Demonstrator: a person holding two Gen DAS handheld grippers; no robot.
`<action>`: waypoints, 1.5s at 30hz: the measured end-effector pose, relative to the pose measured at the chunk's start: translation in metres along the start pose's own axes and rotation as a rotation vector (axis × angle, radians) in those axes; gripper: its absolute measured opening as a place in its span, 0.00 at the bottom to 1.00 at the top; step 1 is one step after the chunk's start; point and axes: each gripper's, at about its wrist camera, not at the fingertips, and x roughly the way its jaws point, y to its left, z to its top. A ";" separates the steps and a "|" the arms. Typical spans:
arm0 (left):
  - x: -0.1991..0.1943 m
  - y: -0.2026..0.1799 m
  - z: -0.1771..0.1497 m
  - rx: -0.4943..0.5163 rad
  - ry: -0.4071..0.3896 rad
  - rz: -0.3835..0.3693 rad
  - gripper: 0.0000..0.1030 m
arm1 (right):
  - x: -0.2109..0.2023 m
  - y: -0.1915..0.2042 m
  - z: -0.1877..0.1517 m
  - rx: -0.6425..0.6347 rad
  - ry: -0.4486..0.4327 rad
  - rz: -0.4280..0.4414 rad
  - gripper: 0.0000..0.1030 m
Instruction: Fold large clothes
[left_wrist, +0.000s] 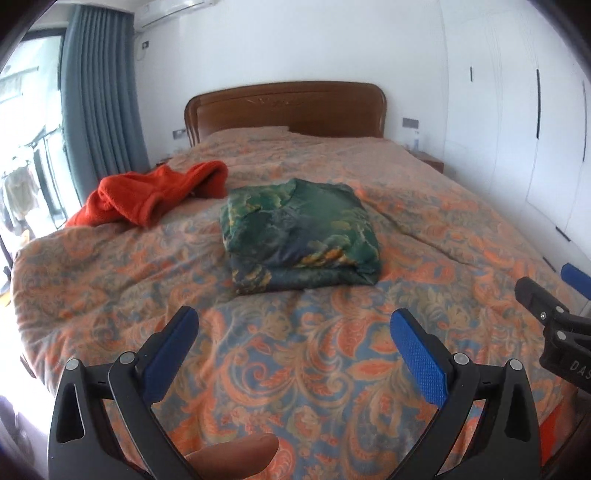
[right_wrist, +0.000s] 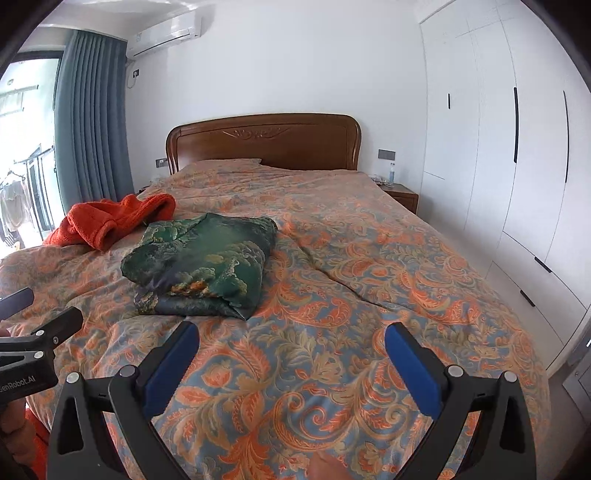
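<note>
The green patterned garment (left_wrist: 301, 236) lies folded into a thick, roughly square bundle on the bed (left_wrist: 314, 369), about midway across it, and its near folded edge faces you. In the left wrist view it sits ahead of your left gripper (left_wrist: 291, 343), well apart from the blue fingers (left_wrist: 419, 356) and roughly centred between them. In the right wrist view the same bundle (right_wrist: 201, 264) lies ahead and to the left of your right gripper (right_wrist: 291, 356), its near corner just beyond the left finger's tip, not touching it. Both grippers hover over the paisley bedspread with their fingers spread wide and nothing between them. Just behind the green bundle, toward the window side, a red fleece garment (left_wrist: 151, 197) lies crumpled and unfolded, its edge close to the bundle's far corner. Beyond that stand the wooden headboard (right_wrist: 264, 142), the blue-grey curtain (right_wrist: 90, 114) on the left and the white wardrobe (right_wrist: 517, 147) along the right wall.
</note>
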 end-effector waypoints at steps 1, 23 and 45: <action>-0.001 -0.001 -0.002 -0.003 0.012 0.003 1.00 | -0.002 0.001 -0.002 -0.004 0.001 0.000 0.99; -0.024 0.016 -0.030 -0.008 0.039 0.061 1.00 | -0.027 0.028 -0.022 -0.064 0.068 0.019 0.99; -0.028 0.037 -0.031 -0.035 0.038 0.050 1.00 | -0.035 0.040 -0.008 -0.002 0.062 0.019 0.99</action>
